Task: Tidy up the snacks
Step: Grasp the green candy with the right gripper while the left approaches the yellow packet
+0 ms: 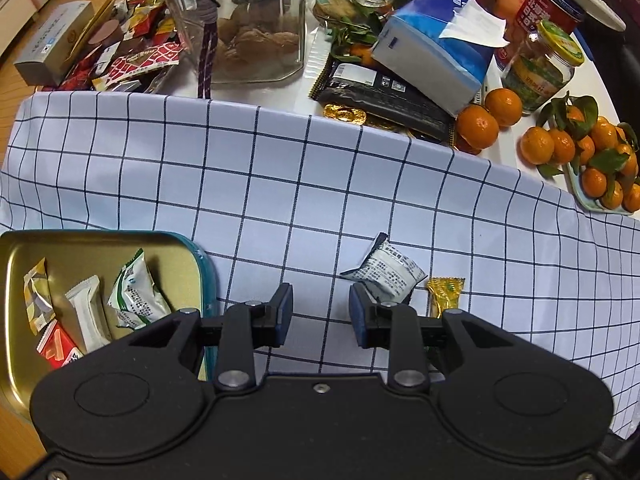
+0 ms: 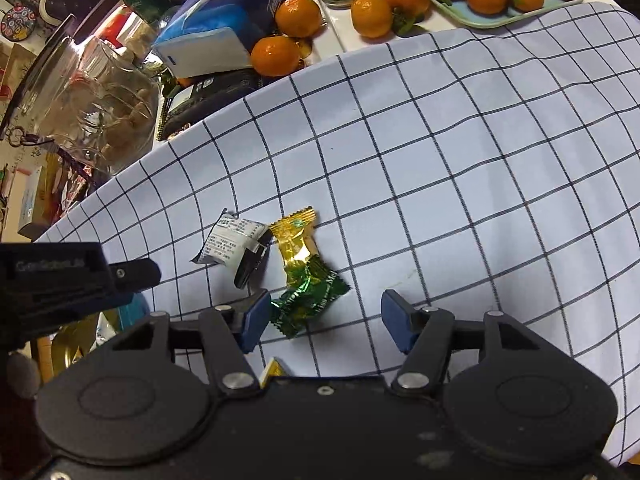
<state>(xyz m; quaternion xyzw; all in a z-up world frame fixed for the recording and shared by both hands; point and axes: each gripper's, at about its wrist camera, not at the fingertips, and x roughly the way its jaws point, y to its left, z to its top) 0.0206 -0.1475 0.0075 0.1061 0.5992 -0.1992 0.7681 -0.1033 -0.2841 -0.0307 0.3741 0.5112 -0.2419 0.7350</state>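
Left wrist view: left gripper (image 1: 320, 316) jaws apart, empty, over checked cloth (image 1: 280, 184). White snack packet (image 1: 386, 270) just beside its right pad; tin (image 1: 100, 240) holds four snacks.

Right wrist view: right gripper (image 2: 324, 320) jaws apart, green candy (image 2: 310, 304) touching left pad, unclamped; white snack packet beyond.

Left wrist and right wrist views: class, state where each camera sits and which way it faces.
Left wrist: on the left gripper, looking steeply down at the checked cloth and gold tin; its jaws show open.
Right wrist: on the right gripper, looking steeply down at the green candy; jaws open.
Shared: white packet, yellow candy.
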